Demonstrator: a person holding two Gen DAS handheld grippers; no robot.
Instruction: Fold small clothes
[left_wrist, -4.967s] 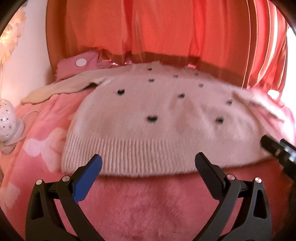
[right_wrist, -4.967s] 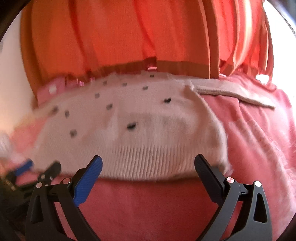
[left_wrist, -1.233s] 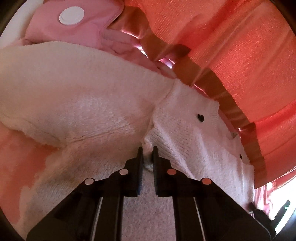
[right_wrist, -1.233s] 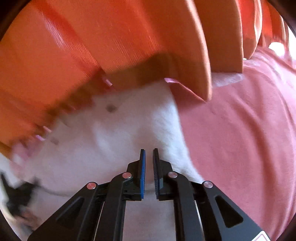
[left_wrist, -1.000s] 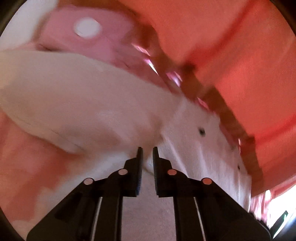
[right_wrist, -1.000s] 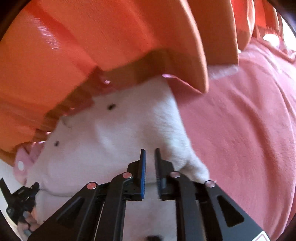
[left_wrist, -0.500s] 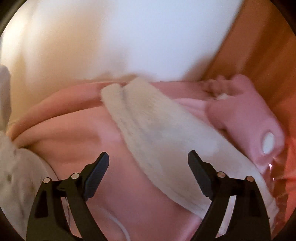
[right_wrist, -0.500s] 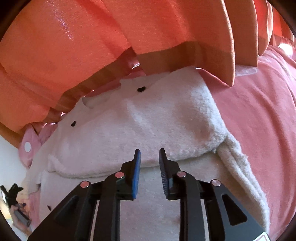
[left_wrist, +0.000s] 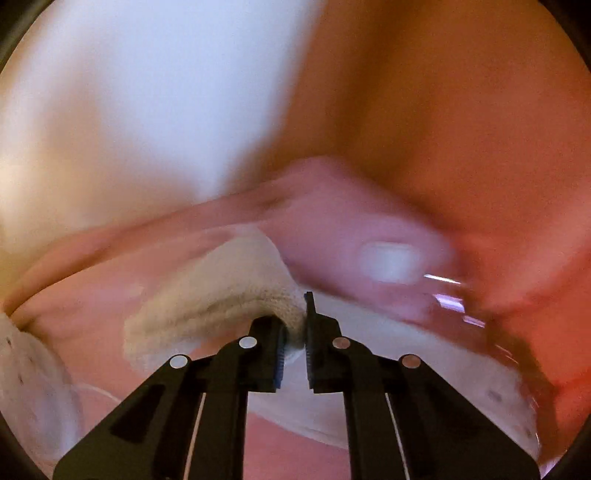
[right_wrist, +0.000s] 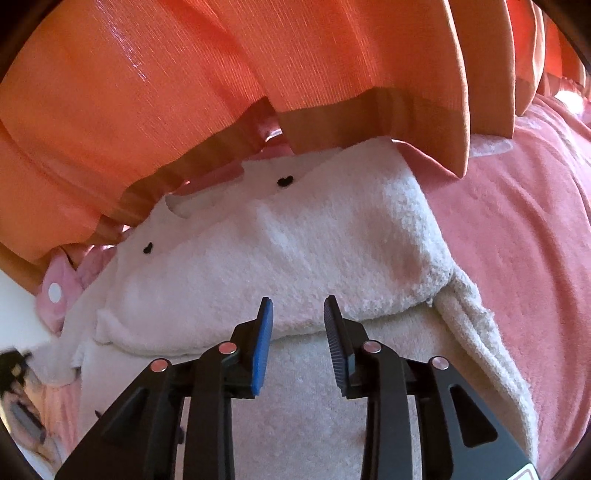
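Sweater: a cream knit (right_wrist: 280, 258) with small black hearts lies on the bed, its upper part folded down over the body; the fold's edge runs just ahead of the right jaws.
Sleeve: a cream sleeve (left_wrist: 207, 295) rises from the pink blanket into the left gripper; the view is blurred.
Right sleeve: at 4 o'clock in the right wrist view a strip of knit (right_wrist: 480, 332) trails down from the fold's corner.
Left gripper: the left gripper (left_wrist: 293, 345) points forward low over the bed, its jaws drawn close and pinching the sleeve's cuff end.
Right gripper: the right gripper (right_wrist: 297, 332) hovers over the sweater's lower half, jaws parted by a narrow gap and holding nothing.
Bed: a pink blanket (right_wrist: 517, 229) spreads from 2 to 4 o'clock of the sweater.
Curtain: an orange curtain (right_wrist: 258, 66) hangs at 12 o'clock, its hem reaching the sweater's far edge.
Pillow: a pink polka-dot cushion (right_wrist: 55, 291) sits at 9 o'clock, touching the sweater.
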